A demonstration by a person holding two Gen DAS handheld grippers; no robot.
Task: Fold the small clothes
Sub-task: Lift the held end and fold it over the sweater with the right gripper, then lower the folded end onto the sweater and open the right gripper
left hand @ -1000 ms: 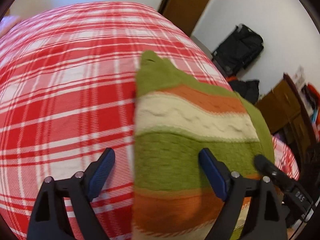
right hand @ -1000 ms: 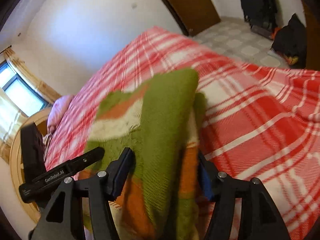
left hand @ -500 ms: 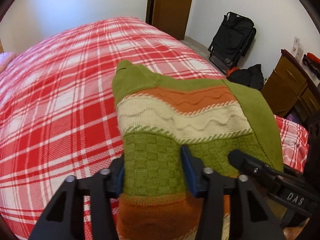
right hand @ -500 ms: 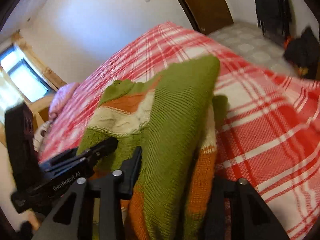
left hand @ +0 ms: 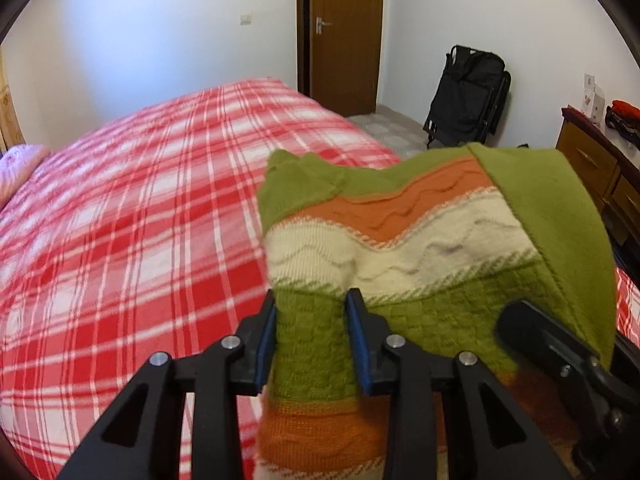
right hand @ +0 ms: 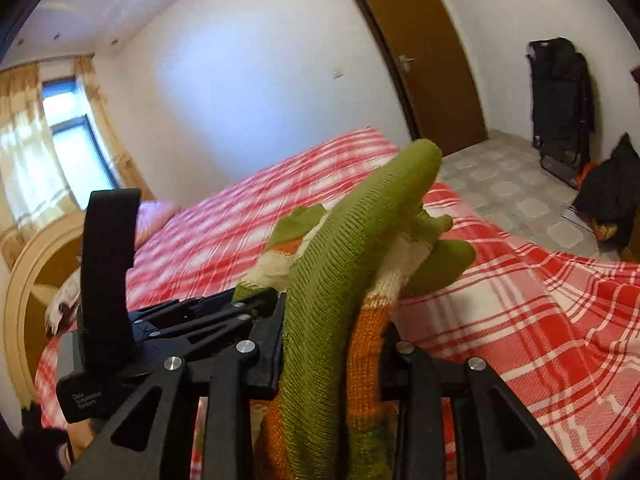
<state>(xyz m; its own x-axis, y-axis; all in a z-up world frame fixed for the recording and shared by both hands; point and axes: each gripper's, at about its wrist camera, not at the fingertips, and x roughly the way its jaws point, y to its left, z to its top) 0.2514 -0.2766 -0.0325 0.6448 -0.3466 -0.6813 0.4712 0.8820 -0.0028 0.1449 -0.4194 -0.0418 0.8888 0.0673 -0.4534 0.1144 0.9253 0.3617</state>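
Note:
A small knit sweater [left hand: 420, 248], striped green, orange and cream, is held up off the red plaid bed [left hand: 140, 220]. My left gripper [left hand: 312, 304] is closing, and its blue pads press a fold of the sweater's green band near the left edge. In the right wrist view the sweater [right hand: 360, 232] rises edge-on as a thick folded ridge. My right gripper [right hand: 334, 320] is closing too, pinching its green and orange layers. The right gripper's finger [left hand: 552, 344] shows at the sweater's right edge. The sweater's lower hem is hidden behind the grippers.
The plaid bed [right hand: 520, 300] spreads ahead, with a pink pillow [left hand: 20, 164] and a wooden headboard [right hand: 28, 280] at its left. A brown door [left hand: 344, 32], a folded black stroller [left hand: 468, 96], a wooden dresser [left hand: 592, 168] and a black bag [right hand: 608, 188] stand beyond the bed.
Both grippers went from wide open around the sweater's near edge to pinched on it. They rose with it, and the sweater's front lifted off the bed.

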